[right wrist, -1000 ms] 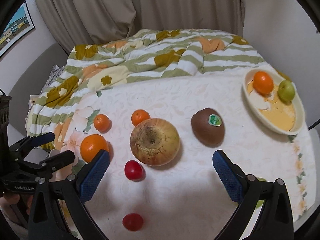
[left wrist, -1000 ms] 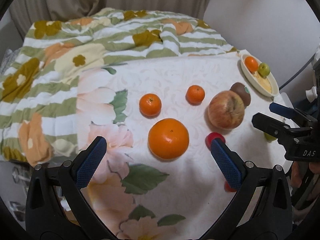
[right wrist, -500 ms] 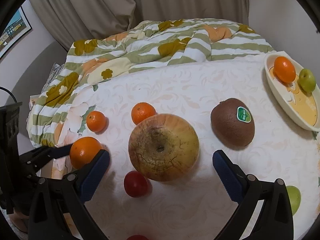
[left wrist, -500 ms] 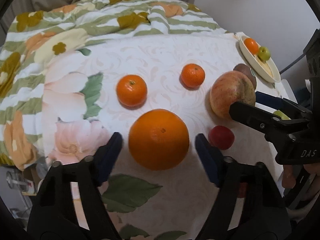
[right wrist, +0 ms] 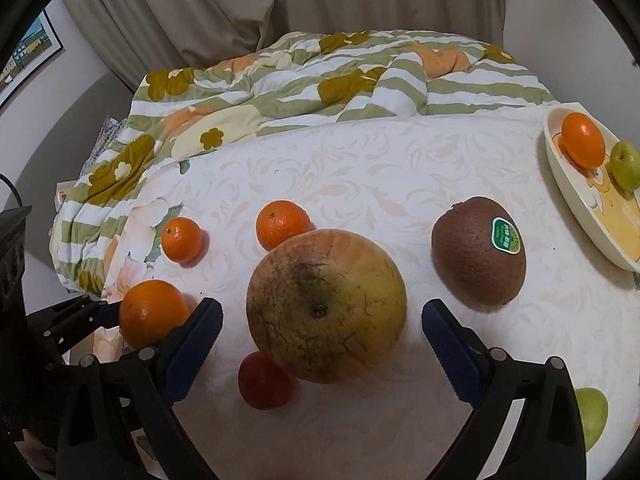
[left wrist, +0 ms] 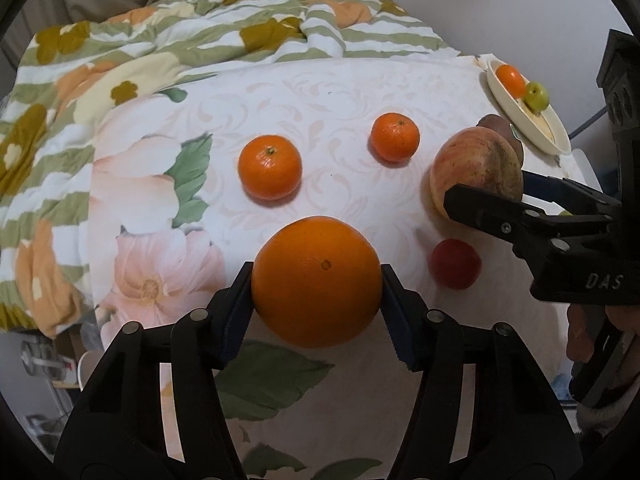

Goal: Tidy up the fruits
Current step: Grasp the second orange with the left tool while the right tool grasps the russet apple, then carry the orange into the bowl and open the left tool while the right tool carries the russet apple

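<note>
The large orange (left wrist: 318,280) lies on the floral cloth (left wrist: 320,92) covering the worktop, and the left gripper (left wrist: 316,308) has it between its blue pads: the jaws have just been closing and both pads now touch the orange's sides. Beyond it sit two small mandarins (left wrist: 269,167) (left wrist: 395,137), well apart from each other, and to its right a small red fruit (left wrist: 454,263). The right gripper (right wrist: 322,340) stands with its jaws wide apart astride a big yellowish-red apple (right wrist: 326,304), its pads clear of the skin on both sides. A kiwi (right wrist: 478,250) with a green sticker lies just right of the apple. At the far right edge a cream plate (right wrist: 576,208) holds another mandarin (right wrist: 582,144) and a small green fruit (right wrist: 625,164). A striped flowered blanket (right wrist: 280,80) lies bunched behind the cloth.
</note>
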